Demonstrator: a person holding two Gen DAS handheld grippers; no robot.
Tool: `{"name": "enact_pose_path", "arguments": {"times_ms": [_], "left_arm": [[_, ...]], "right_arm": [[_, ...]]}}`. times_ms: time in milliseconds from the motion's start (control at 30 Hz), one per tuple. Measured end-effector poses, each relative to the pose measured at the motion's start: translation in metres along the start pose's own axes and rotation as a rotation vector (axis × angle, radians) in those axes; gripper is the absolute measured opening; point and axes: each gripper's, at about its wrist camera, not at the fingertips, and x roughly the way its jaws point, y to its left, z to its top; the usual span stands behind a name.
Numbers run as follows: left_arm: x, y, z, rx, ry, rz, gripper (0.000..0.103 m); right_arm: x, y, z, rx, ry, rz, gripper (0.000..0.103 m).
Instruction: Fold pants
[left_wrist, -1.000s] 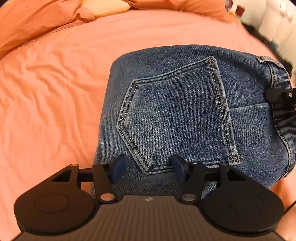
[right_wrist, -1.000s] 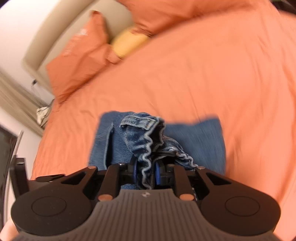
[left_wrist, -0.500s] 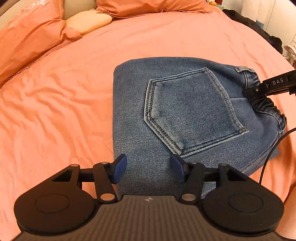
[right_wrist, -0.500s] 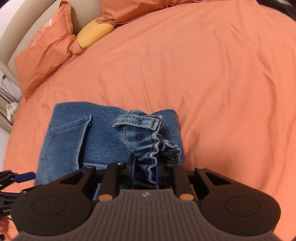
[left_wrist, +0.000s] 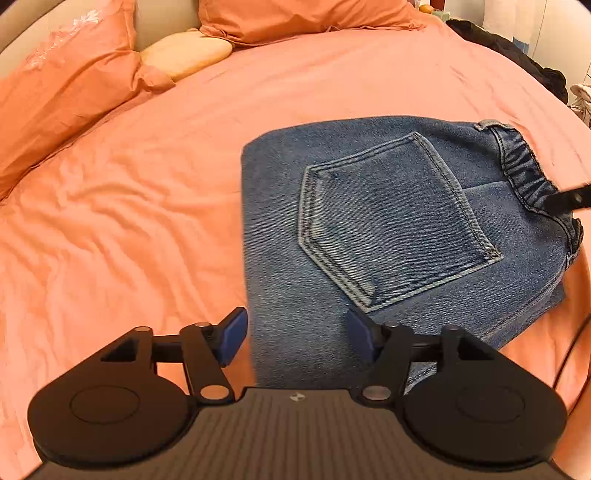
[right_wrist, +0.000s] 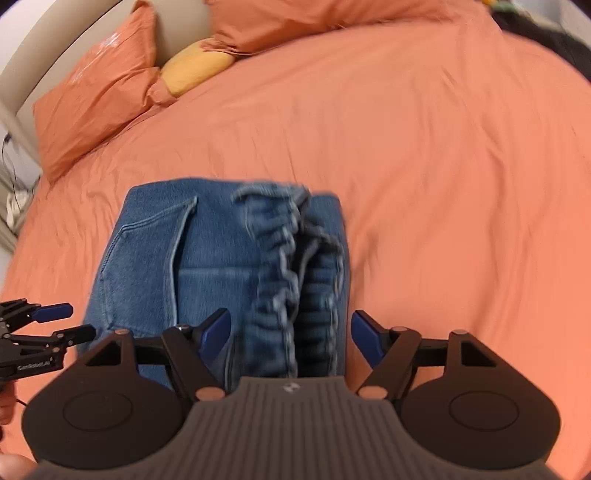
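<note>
The blue denim pants (left_wrist: 388, 229) lie folded into a compact rectangle on the orange bed sheet (left_wrist: 129, 221), back pocket facing up, elastic waistband at the right. My left gripper (left_wrist: 295, 334) is open and empty, hovering over the near left corner of the fold. My right gripper (right_wrist: 290, 332) is open, its fingers on either side of the ruffled waistband of the pants (right_wrist: 291, 266) without closing on it. The tip of the right gripper shows at the right edge of the left wrist view (left_wrist: 567, 199). The left gripper shows at the left edge of the right wrist view (right_wrist: 40, 325).
Orange pillows (left_wrist: 62, 99) and a yellow cushion (left_wrist: 184, 55) lie at the head of the bed by a beige headboard (right_wrist: 74, 55). Dark clothing (left_wrist: 517, 55) lies at the far right bed edge. A black cable (left_wrist: 572, 350) runs at the right.
My right gripper has opened and let go of the waistband, which now lies on the fold. My left gripper has pulled back and to the left, staying open.
</note>
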Motion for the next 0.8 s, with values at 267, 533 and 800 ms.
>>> {"name": "enact_pose_path", "arguments": {"times_ms": [267,533,800], "left_arm": [[-0.008,0.017,-0.025,0.023,0.009,-0.037,0.078],[0.036,0.032,-0.059,-0.092,0.138,-0.06,0.082],[0.008,0.028,-0.049,0.045,0.122,-0.017,0.079]], "right_arm": [[-0.019,0.015,-0.046,-0.059,-0.058,-0.065,0.069],[0.02,-0.004,-0.067,0.018,0.001,-0.077,0.073],[0.016,-0.013,-0.058,0.075,0.031,-0.038,0.074]]}}
